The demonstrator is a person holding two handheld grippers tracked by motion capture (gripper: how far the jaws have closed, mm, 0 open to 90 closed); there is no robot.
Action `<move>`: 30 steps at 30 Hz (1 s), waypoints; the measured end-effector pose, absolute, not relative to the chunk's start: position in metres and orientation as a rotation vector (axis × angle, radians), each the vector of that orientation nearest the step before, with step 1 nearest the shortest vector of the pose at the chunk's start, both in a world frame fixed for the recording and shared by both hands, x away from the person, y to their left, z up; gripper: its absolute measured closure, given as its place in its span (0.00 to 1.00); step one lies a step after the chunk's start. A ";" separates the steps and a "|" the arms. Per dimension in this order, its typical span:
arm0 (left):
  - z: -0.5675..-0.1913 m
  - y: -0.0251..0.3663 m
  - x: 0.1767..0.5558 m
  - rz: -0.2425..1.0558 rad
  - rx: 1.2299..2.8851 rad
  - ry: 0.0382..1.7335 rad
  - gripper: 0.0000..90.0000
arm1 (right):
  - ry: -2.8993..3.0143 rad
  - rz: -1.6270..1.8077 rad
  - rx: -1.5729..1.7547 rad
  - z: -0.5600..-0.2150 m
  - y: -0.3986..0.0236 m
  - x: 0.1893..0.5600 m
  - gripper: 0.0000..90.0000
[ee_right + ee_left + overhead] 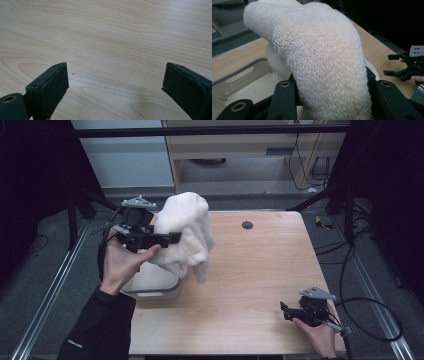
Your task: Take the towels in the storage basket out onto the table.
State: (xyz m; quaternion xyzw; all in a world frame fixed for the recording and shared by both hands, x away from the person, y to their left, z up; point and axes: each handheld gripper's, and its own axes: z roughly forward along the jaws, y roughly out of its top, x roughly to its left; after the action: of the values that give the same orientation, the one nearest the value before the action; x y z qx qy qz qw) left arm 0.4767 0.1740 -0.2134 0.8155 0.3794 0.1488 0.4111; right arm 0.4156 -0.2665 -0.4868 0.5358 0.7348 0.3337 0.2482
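A light wooden table (250,285) stands on a grey floor between metal rails. Over its left edge, the left gripper (172,239) is clamped on a white terry towel (187,232), holding it in the air above a pale plastic bin (152,287); the cloth droops beside the jaws. Near the table's right corner, the right gripper (285,311) rests low with its jaws spread wide and nothing between them.

A light wooden table (260,285) with a round dark grommet hole (247,225) stands on grey carpet (45,270). Behind it sit a pale wooden cabinet (225,145) and a white panel (120,160). Black frame bars (210,131), metal floor rails (50,290) and loose cables (370,315) surround it; the sides are dark.
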 end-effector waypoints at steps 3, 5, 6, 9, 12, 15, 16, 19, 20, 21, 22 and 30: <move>-0.215 0.165 0.476 0.362 2.060 0.939 0.60 | 2.003 0.908 1.460 -0.487 -0.267 0.416 0.07; -0.216 0.161 0.477 0.358 2.069 0.929 0.60 | 2.001 0.909 1.460 -0.487 -0.267 0.416 0.07; -0.217 0.158 0.477 0.356 2.075 0.925 0.60 | 2.001 0.908 1.460 -0.487 -0.267 0.416 0.07; -0.221 0.151 0.478 0.349 2.087 0.918 0.60 | 2.002 0.907 1.460 -0.487 -0.267 0.416 0.07; -0.226 0.141 0.481 0.339 2.101 0.901 0.60 | 2.003 0.907 1.461 -0.487 -0.267 0.416 0.07; -0.229 0.136 0.482 0.329 2.107 0.892 0.60 | 2.005 0.906 1.459 -0.487 -0.267 0.416 0.07; -0.231 0.134 0.482 0.326 2.113 0.886 0.60 | 2.005 0.906 1.459 -0.487 -0.267 0.416 0.07; -0.235 0.127 0.483 0.314 2.121 0.872 0.60 | 2.005 0.906 1.452 -0.487 -0.267 0.416 0.07; -0.236 0.124 0.483 0.310 2.121 0.870 0.60 | 2.005 0.906 1.453 -0.487 -0.267 0.416 0.07; -0.237 0.122 0.484 0.308 2.123 0.867 0.60 | 2.005 0.906 1.452 -0.487 -0.267 0.416 0.07; -0.239 0.119 0.484 0.305 2.125 0.866 0.60 | 2.005 0.906 1.453 -0.487 -0.267 0.416 0.07; -0.251 0.099 0.485 0.281 2.152 0.835 0.60 | 2.004 0.900 1.456 -0.487 -0.267 0.416 0.08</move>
State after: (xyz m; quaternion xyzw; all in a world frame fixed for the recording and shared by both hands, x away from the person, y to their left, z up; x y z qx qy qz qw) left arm 0.4852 0.0990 -0.2508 0.8495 0.3295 0.1110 0.3967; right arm 0.4156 -0.2667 -0.4871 0.5349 0.7362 0.3307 0.2501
